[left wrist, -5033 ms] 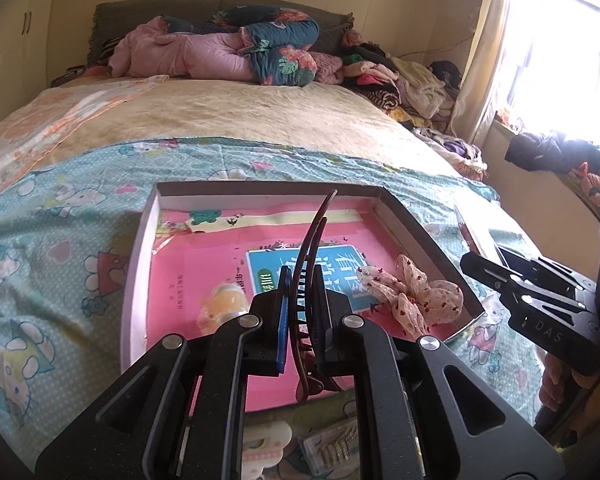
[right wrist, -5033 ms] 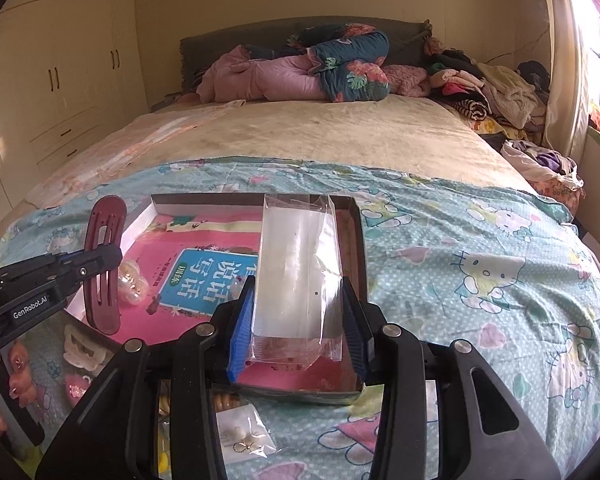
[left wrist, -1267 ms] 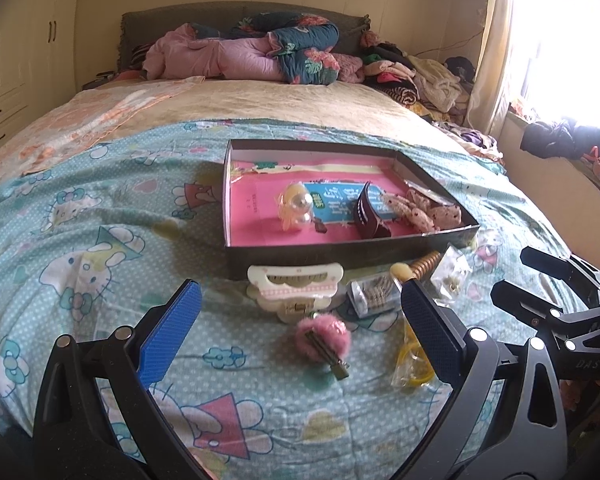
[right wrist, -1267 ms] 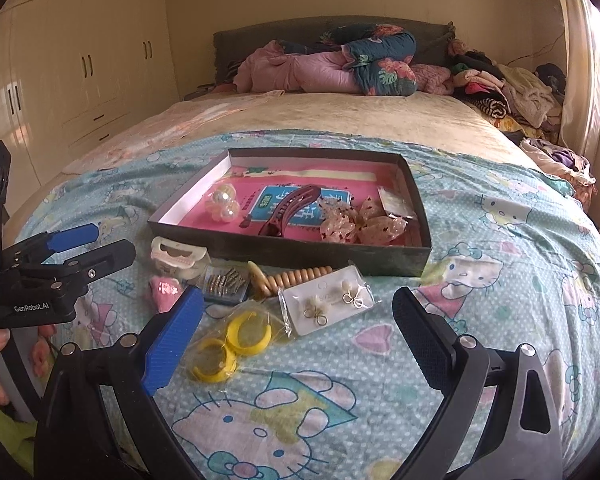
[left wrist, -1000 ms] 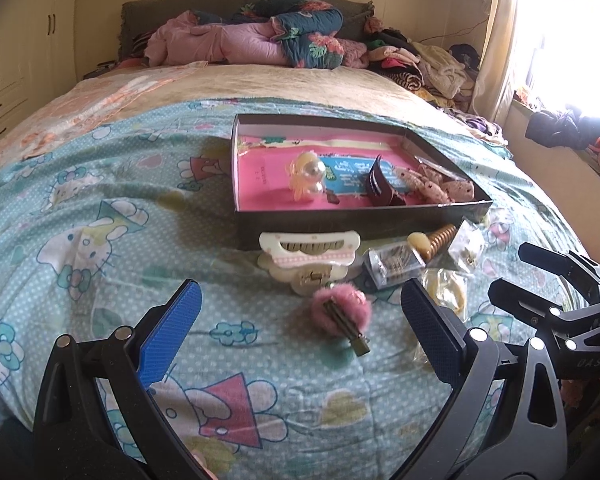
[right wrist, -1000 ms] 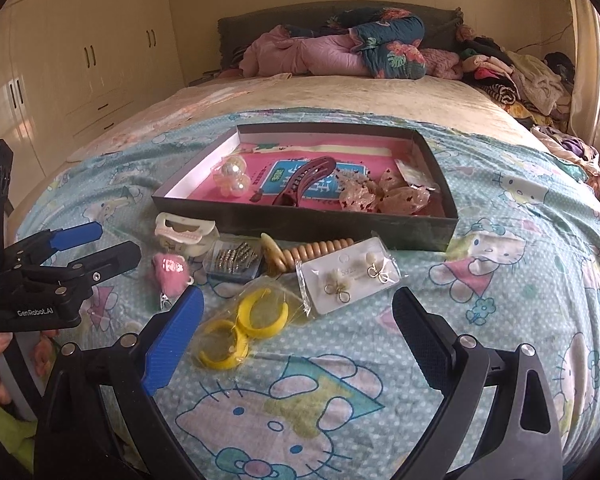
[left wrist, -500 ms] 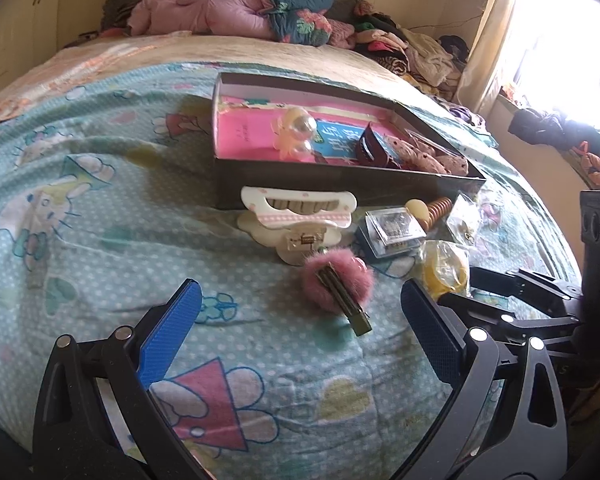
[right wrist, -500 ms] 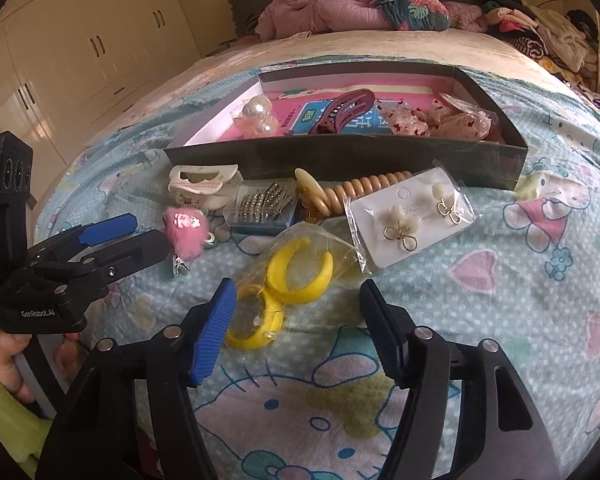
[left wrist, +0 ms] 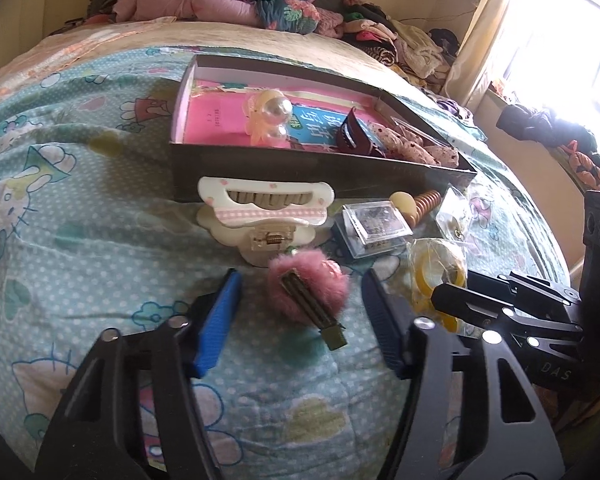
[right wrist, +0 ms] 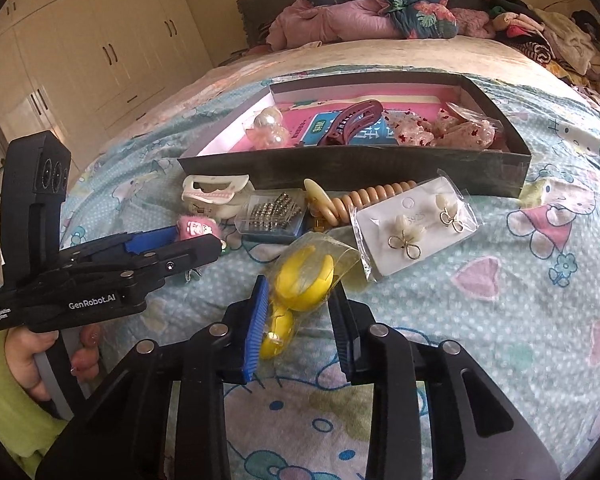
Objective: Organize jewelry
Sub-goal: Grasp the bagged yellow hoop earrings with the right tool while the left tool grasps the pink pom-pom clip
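A pink fluffy hair clip (left wrist: 306, 292) lies on the bedspread between the blue pads of my left gripper (left wrist: 300, 276). Its jaws are closing, with a gap still showing on each side of the clip. My right gripper (right wrist: 300, 282) is closing on a clear bag of yellow hoop earrings (right wrist: 304, 276), and both pads touch it. The open dark box (left wrist: 300, 168) with a pink lining stands just beyond and holds a pearl clip (left wrist: 270, 116), a maroon claw clip (right wrist: 352, 120) and a spotted scrunchie (right wrist: 460, 130). Each gripper also shows in the other's view: the right gripper (left wrist: 448, 296) and the left gripper (right wrist: 208, 246).
In front of the box lie a white claw clip (left wrist: 260, 204), a clear case of small clips (left wrist: 376, 228), a wooden spiral pin (right wrist: 364, 196) and a card of earrings (right wrist: 412, 224). A hand (right wrist: 24, 360) in a green sleeve holds the left gripper. Clothes are piled at the bed's head.
Both grippers have come down towards the bedspread and their jaws have narrowed from wide open. The right pads now touch the yellow earring bag; the left pads flank the pink clip.
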The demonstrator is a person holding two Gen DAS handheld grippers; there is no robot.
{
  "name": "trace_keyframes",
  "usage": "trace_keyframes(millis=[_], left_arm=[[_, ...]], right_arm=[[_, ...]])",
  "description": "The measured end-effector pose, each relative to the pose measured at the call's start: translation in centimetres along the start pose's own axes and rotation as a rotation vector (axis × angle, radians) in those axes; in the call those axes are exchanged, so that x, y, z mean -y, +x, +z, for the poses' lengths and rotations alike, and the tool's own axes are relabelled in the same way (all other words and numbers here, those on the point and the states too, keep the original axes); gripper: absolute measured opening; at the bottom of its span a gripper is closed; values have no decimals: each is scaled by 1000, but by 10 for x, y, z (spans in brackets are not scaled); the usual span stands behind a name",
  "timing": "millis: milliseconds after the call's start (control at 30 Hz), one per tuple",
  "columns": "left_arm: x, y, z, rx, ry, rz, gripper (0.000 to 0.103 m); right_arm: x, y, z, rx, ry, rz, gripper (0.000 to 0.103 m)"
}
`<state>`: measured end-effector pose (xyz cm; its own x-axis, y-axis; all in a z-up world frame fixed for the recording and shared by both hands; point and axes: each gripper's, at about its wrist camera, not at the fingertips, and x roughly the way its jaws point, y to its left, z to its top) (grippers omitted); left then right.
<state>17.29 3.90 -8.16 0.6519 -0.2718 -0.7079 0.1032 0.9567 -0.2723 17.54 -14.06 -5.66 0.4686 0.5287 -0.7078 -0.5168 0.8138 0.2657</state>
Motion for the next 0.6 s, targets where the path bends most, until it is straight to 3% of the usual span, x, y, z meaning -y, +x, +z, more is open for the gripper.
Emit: trace_keyframes(millis=[133, 600], left_arm=[[7, 4, -2, -14, 21, -3, 24], [24, -8, -8, -7, 54, -18, 20]], right_arm=[[6, -6, -1, 6, 10, -11, 29], [24, -31, -7, 36, 51, -42, 27]])
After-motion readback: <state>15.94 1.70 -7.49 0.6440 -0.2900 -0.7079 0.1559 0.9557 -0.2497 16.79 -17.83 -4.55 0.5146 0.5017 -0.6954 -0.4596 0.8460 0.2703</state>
